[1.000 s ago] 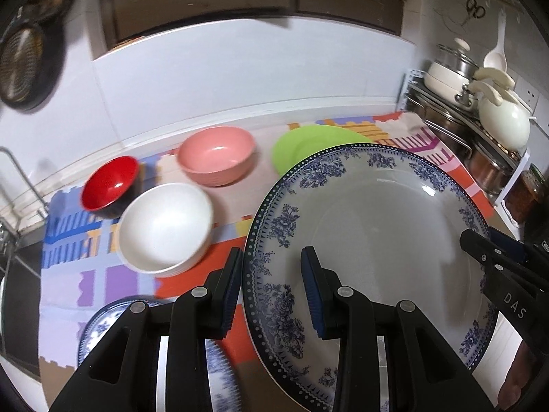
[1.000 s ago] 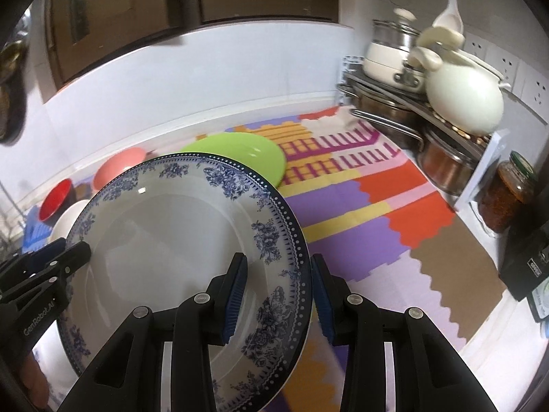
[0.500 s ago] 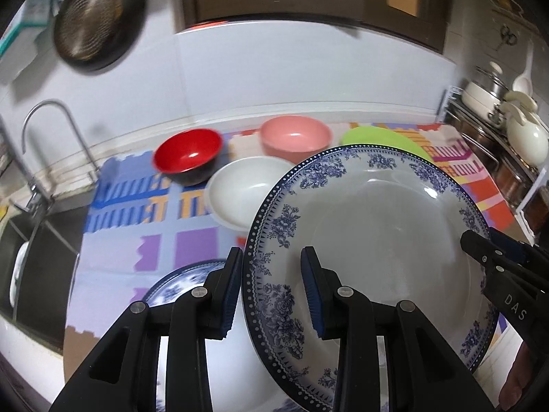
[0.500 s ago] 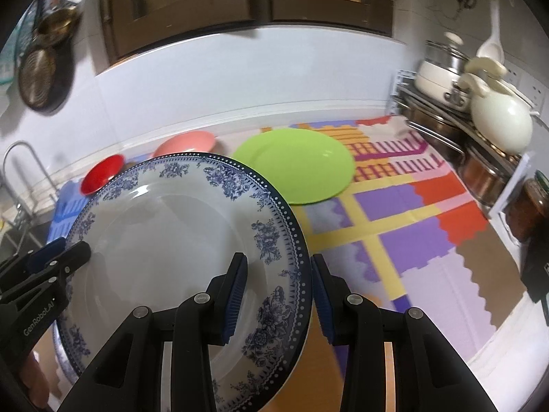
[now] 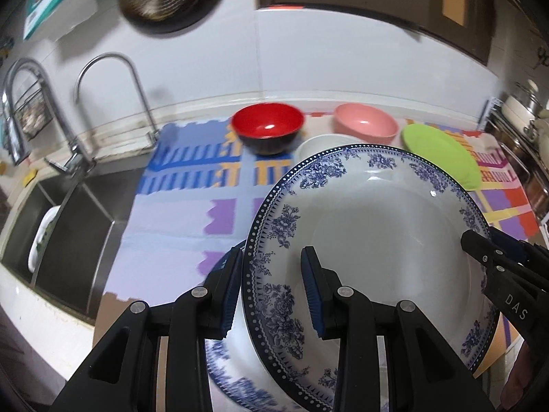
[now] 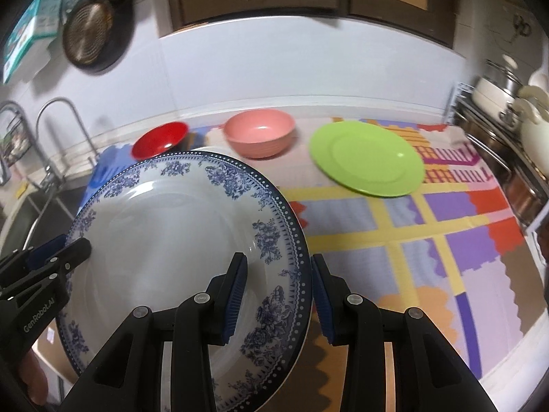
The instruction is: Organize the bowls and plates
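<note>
A large blue-and-white floral plate is held in the air by both grippers. My left gripper is shut on its left rim; my right gripper is shut on its right rim. A second blue-and-white plate lies on the mat just below it, mostly hidden. Behind stand a red bowl, a pink bowl, a white bowl mostly hidden by the held plate, and a green plate.
A colourful mat covers the counter. A steel sink with a tap lies to the left. Pots on a rack stand at the right. Pans hang on the wall.
Both grippers have carried the floral plate to the left, towards the sink end. It now hangs over the second blue-and-white plate. The bowls and green plate have not moved.
</note>
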A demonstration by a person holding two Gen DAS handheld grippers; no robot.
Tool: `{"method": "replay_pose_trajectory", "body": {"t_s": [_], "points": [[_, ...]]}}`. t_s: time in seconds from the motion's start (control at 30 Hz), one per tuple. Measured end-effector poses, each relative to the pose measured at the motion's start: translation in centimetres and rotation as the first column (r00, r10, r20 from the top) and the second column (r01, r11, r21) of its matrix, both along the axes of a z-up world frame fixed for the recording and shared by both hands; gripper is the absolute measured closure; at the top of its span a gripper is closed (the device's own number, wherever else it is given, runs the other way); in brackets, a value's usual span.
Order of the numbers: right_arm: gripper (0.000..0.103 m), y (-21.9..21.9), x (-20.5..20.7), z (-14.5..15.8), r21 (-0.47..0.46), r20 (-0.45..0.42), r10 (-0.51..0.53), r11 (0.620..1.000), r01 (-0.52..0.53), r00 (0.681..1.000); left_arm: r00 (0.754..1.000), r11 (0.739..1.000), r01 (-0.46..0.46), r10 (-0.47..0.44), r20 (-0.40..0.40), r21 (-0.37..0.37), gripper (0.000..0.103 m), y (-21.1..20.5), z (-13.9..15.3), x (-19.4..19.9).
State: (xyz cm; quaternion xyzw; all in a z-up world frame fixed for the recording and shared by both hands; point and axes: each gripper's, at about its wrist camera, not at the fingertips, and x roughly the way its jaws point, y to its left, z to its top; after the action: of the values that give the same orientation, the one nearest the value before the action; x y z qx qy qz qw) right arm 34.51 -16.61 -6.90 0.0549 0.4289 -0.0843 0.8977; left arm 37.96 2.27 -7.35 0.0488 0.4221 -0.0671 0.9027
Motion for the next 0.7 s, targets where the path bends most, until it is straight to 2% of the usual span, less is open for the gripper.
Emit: {"method": "replay_pose_trajectory", "body": {"t_s": [0.3, 0.7], "points": [[0.064, 3.9, 1.3, -1.8, 0.028, -0.044, 0.094, 0.995, -0.093, 0.995, 0.995, 0.996, -0.09, 0.091, -0.05, 0.022, 0.068, 3.8, -1.9, -0.3], [0.064, 6.7, 2.8, -5.2, 0.053, -0.138, 0.161, 0.986, -0.155, 0.977, 0.983, 0.991, -0.121, 0.127, -0.13, 0.053, 0.068, 5.4, -5.3, 0.0]]}}
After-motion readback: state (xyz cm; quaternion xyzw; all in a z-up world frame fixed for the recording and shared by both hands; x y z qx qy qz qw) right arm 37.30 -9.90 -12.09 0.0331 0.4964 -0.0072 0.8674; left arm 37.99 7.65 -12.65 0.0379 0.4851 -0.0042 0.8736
